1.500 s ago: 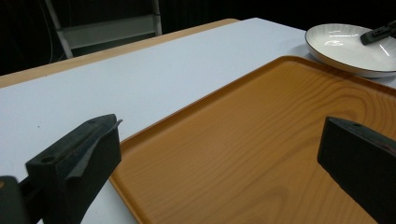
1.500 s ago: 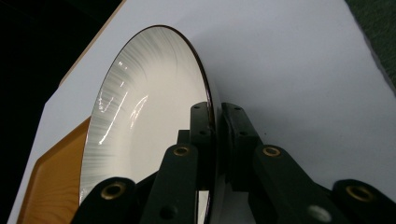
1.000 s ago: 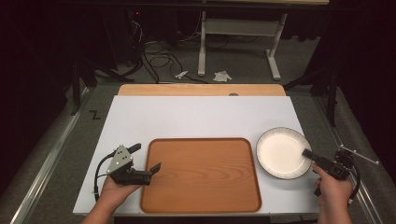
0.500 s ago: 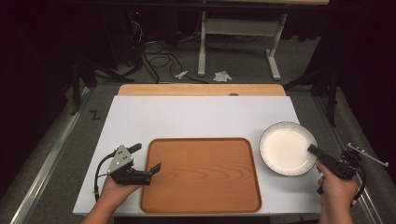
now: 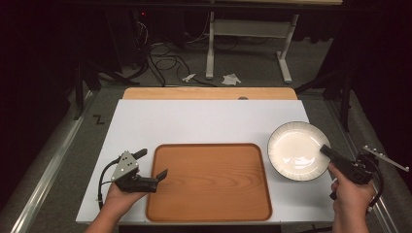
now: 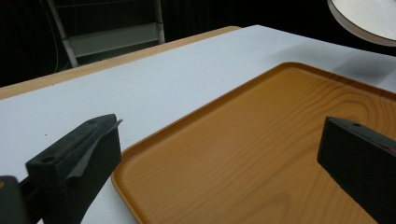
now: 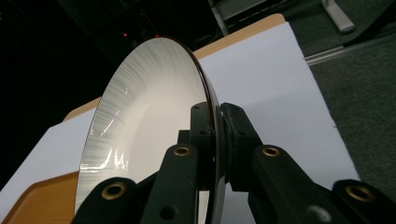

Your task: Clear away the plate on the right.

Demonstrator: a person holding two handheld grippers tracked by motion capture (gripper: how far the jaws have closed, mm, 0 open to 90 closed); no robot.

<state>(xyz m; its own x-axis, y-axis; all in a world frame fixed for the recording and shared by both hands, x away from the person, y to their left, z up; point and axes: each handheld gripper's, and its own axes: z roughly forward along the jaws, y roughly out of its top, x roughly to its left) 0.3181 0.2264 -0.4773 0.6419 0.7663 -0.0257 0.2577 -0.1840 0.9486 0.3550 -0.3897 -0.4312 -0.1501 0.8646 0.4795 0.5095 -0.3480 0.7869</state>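
The high view looks forward and down over the whole table point(image 5: 209, 121) from the person's side. The left gripper view sits low and close, facing across the wooden tray point(image 6: 261, 154) toward 2 o'clock. The right gripper view, very near the white plate point(image 7: 149, 116), faces 11 o'clock. All three share tray and plate.

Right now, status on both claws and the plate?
Right claw shut on plate rim, plate lifted. Left claw open, at the tray edge. Tray bare, nothing in the way.
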